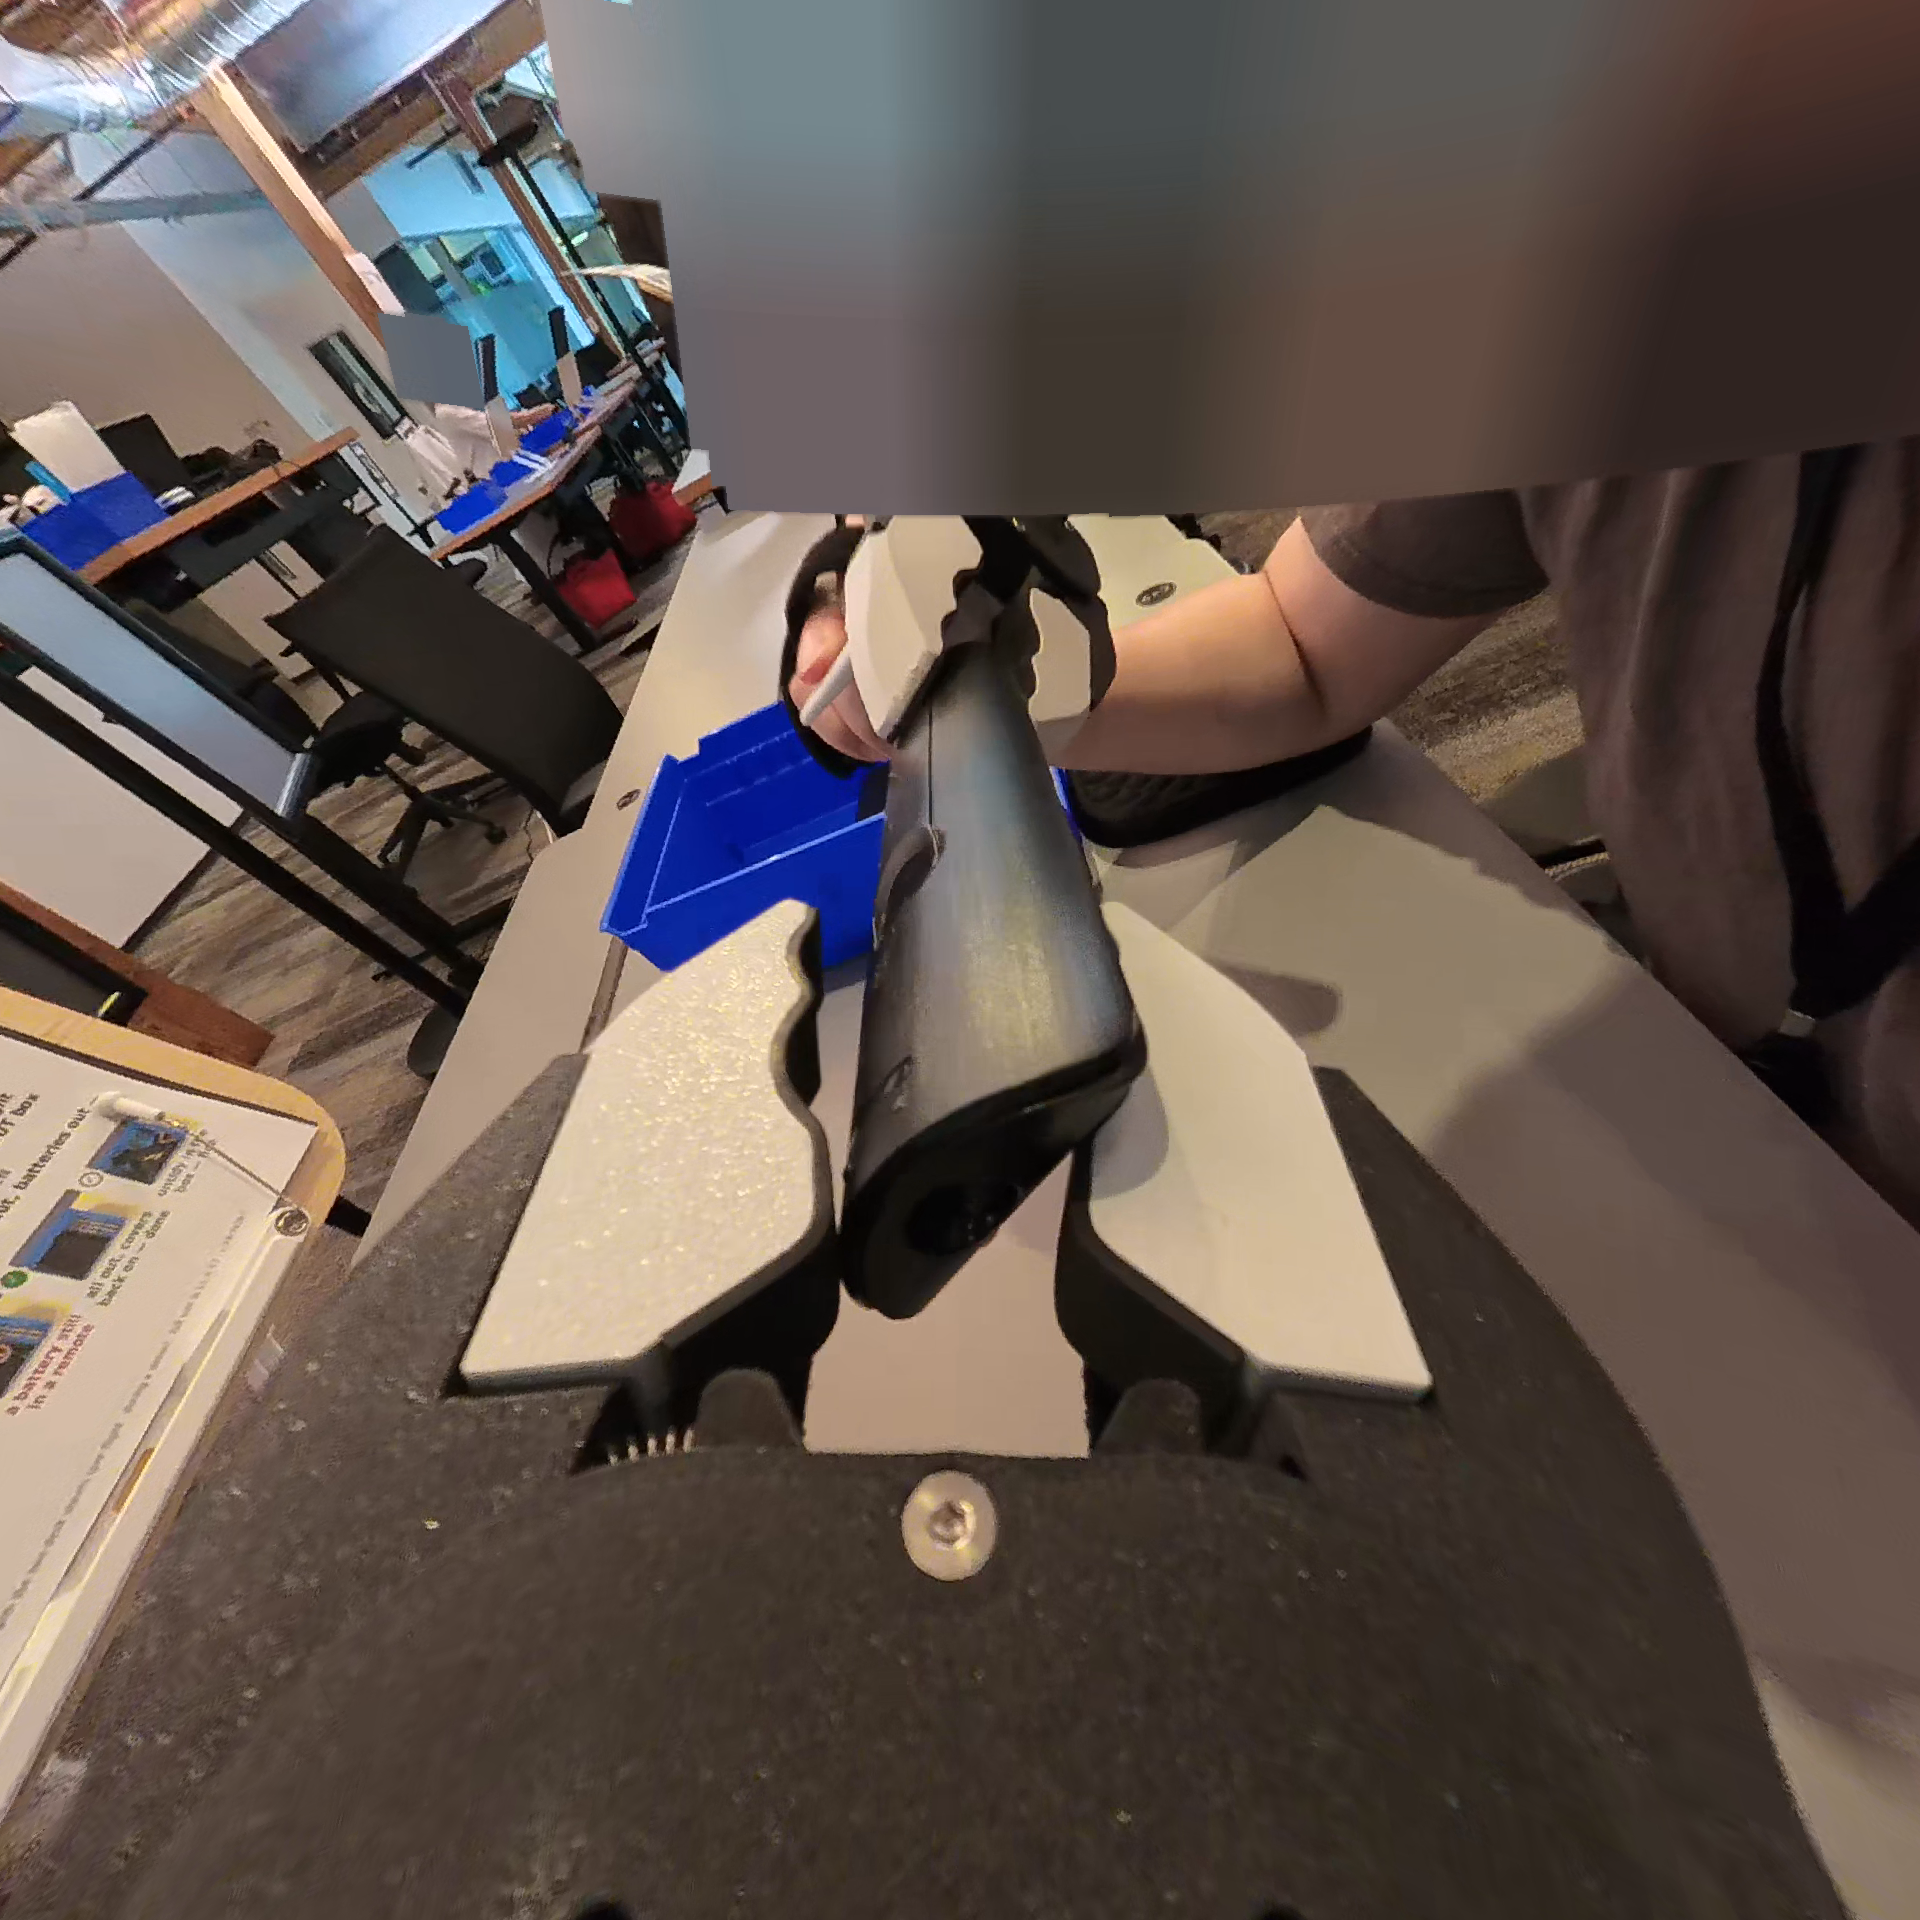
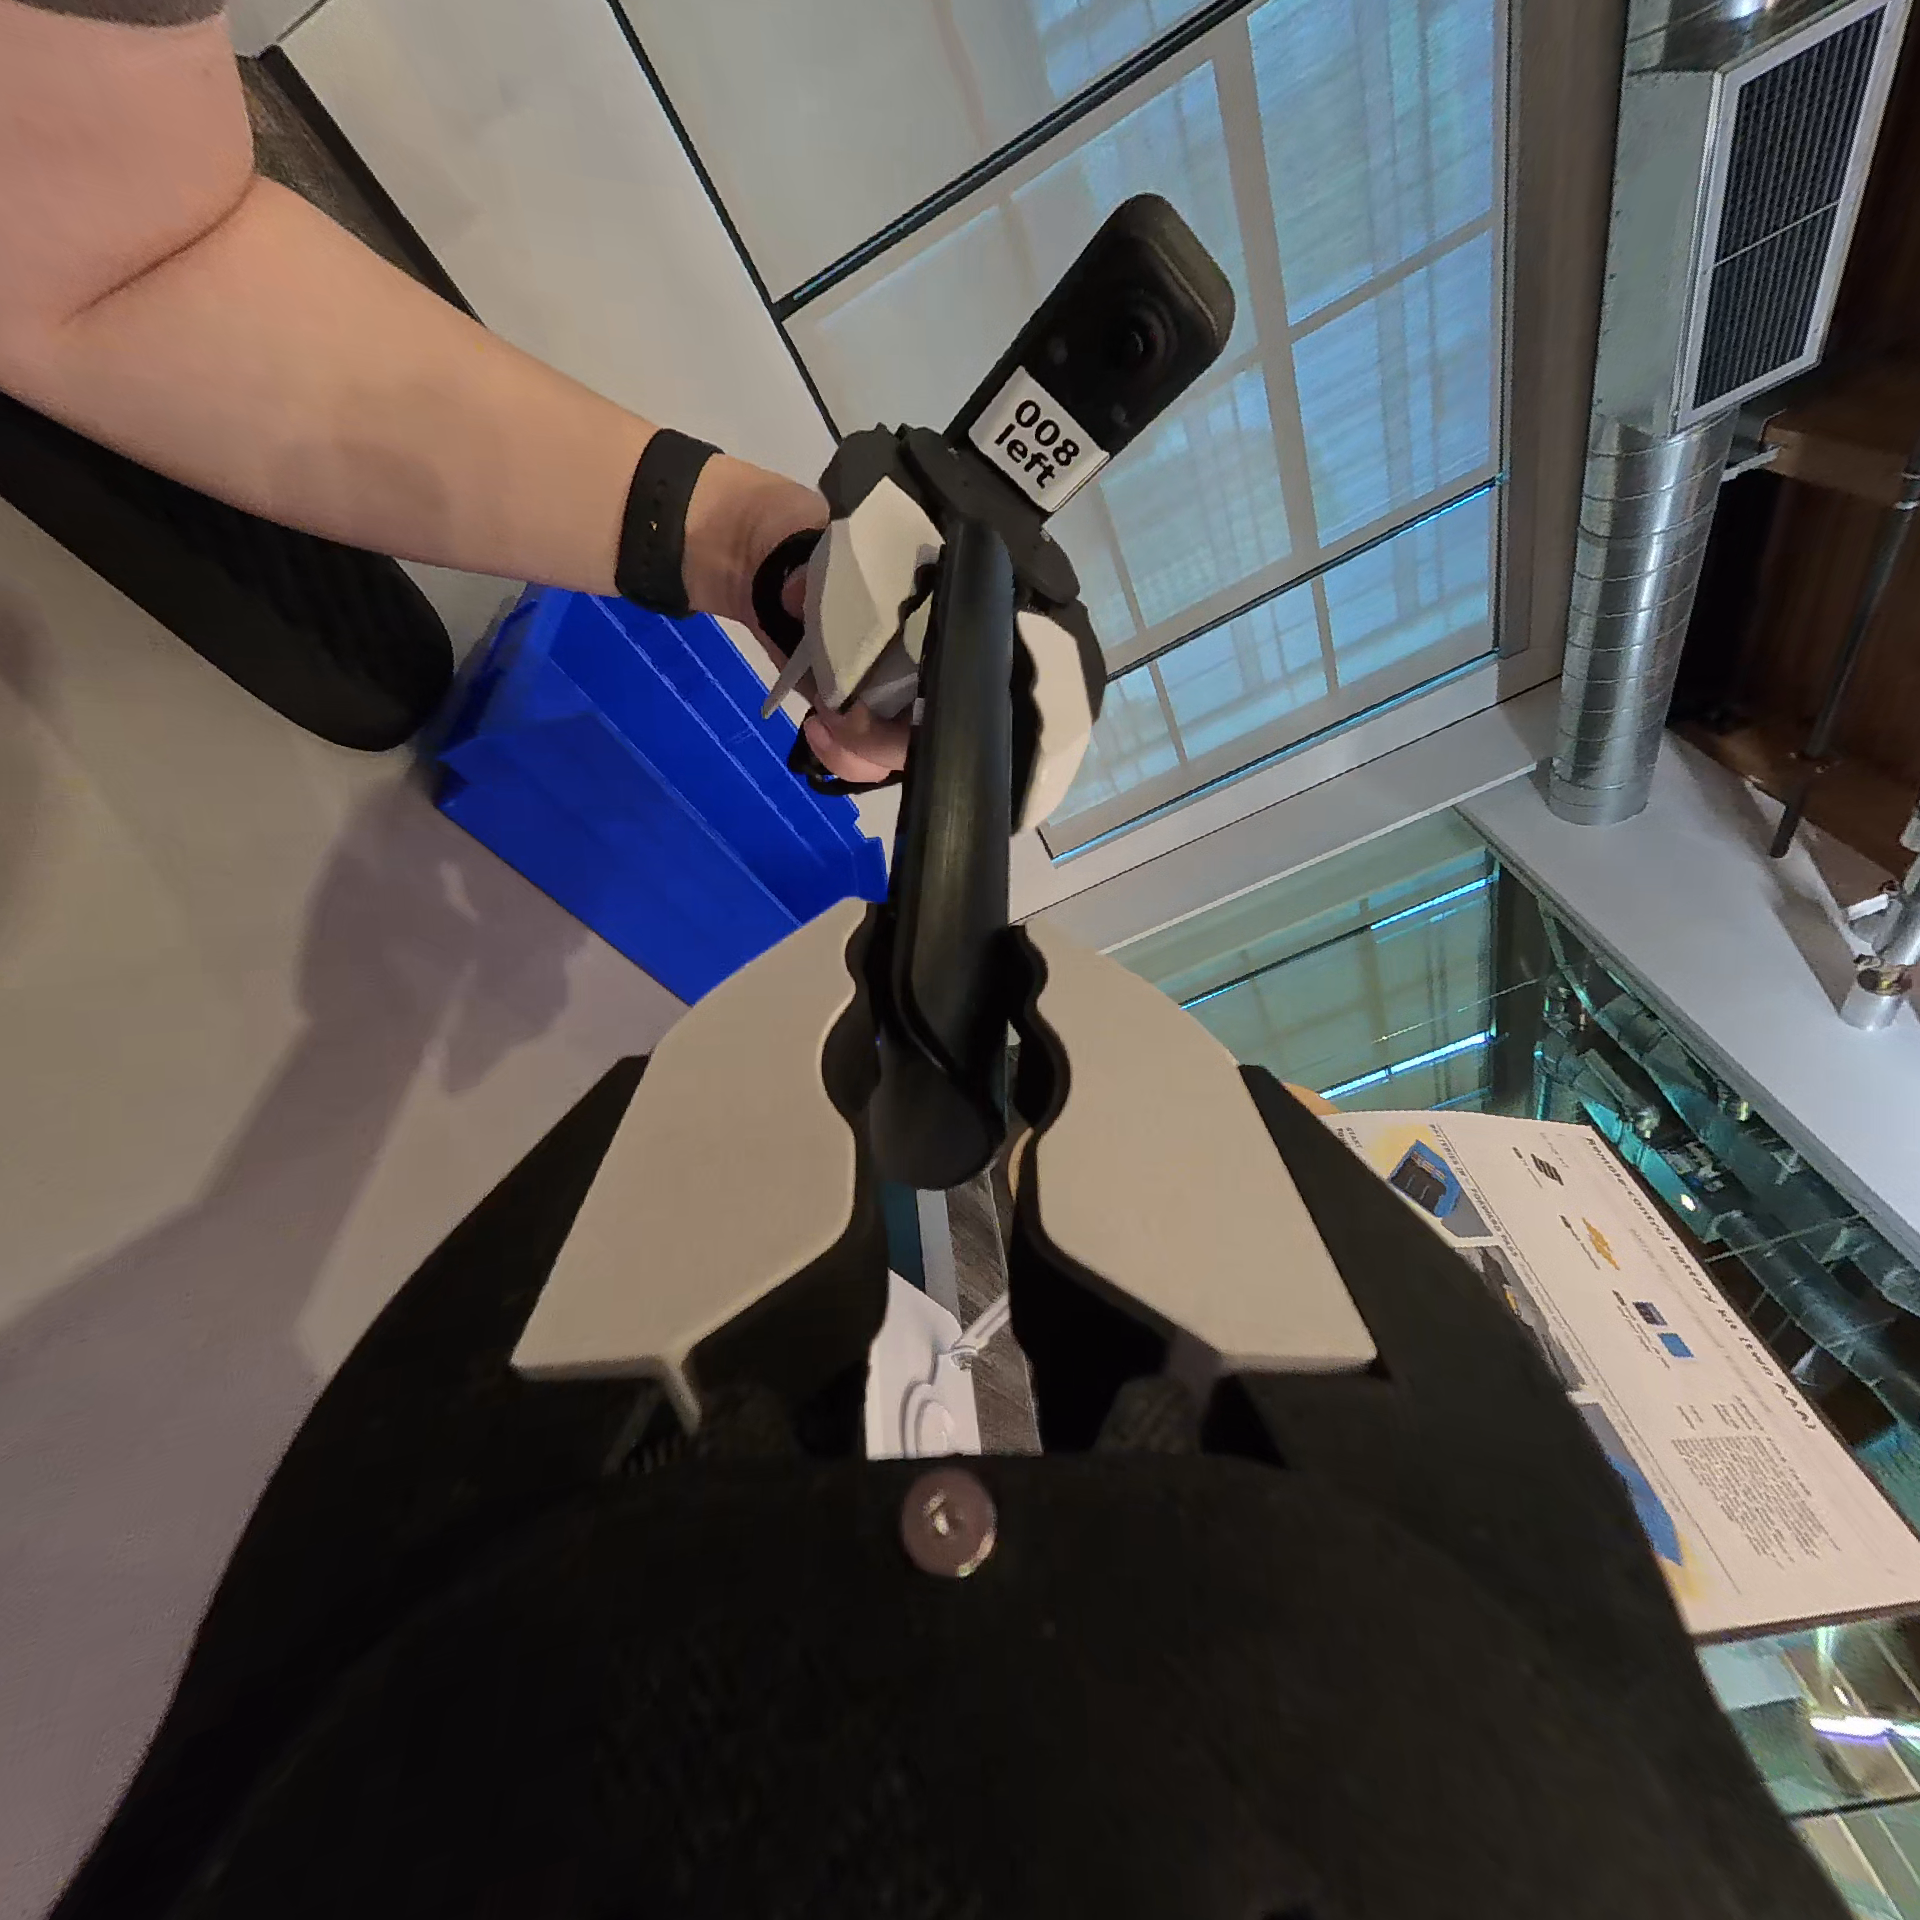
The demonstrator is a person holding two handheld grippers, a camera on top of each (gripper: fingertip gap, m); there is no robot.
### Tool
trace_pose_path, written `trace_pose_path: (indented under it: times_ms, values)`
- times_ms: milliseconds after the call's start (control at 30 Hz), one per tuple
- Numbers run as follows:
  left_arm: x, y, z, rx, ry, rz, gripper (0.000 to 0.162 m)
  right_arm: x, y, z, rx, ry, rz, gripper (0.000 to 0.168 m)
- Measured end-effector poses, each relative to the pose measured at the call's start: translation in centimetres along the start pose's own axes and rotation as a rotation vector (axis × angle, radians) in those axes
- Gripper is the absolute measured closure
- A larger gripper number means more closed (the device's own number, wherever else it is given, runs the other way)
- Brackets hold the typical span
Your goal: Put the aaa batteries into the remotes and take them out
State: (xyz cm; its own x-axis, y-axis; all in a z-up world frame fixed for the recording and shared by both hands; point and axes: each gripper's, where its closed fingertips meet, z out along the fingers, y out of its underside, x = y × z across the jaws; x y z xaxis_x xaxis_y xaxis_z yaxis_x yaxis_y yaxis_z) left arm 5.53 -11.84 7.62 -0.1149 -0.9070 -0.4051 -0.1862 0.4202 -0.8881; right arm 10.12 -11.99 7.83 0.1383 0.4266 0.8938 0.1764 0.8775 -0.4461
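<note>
Left gripper [image 1: 956,1049] sat nearest in the left wrist view, jaws closed in on the near end of a black remote [image 1: 987,997]; the left finger [image 1: 686,1122] showed a slim gap beside the remote, the right one pressed against its side, so a loose clamp. The remote ran lengthwise away from the camera, raised above the grey table [image 1: 1455,1091]. At its far end the right gripper [image 1: 982,613] was clamped on it, held by a person's hand [image 1: 842,696]. Behind and below the remote, a blue bin [image 1: 748,873] rested on the table, open side up. A black pad [image 1: 1216,790] lay under the person's forearm.

Right wrist view: right gripper [image 2: 940,997] was pinched tight on one end of the remote [image 2: 961,831], scalloped pads touching both sides. The left gripper [image 2: 966,623] gripped the other end farther off. Blue bin [image 2: 644,790] sat beyond on the table [image 2: 208,987]. No batteries could be made out. An instruction sheet [image 2: 1621,1351] lay to the right.
</note>
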Motion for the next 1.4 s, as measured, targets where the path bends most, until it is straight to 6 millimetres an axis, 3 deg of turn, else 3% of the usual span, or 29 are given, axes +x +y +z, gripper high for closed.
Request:
trace_pose_path:
  times_ms: [200,500,733,1100,1400]
  values:
    - [0.7,-0.4,0.2,-0.026,0.029,-0.009,0.126,0.0,0.0,-0.2,0.035,-0.035,0.085,0.146]
    - [1.0,-0.1,1.3,0.033,0.098,-0.046,0.128,-0.4,-0.7,0.0,0.11,-0.064,0.152,0.139]
    - [1.5,-1.1,0.8,0.104,0.128,-0.009,0.128,-0.3,-1.8,-0.1,0.156,-0.082,0.192,0.136]
    - [2.4,-2.4,1.1,0.192,0.182,-0.003,0.128,-2.6,-3.2,0.7,0.174,-0.353,0.463,0.108]
    - [1.7,-2.0,1.6,0.107,0.093,0.013,0.126,0.2,-2.6,0.1,0.081,-0.107,0.214,0.142]
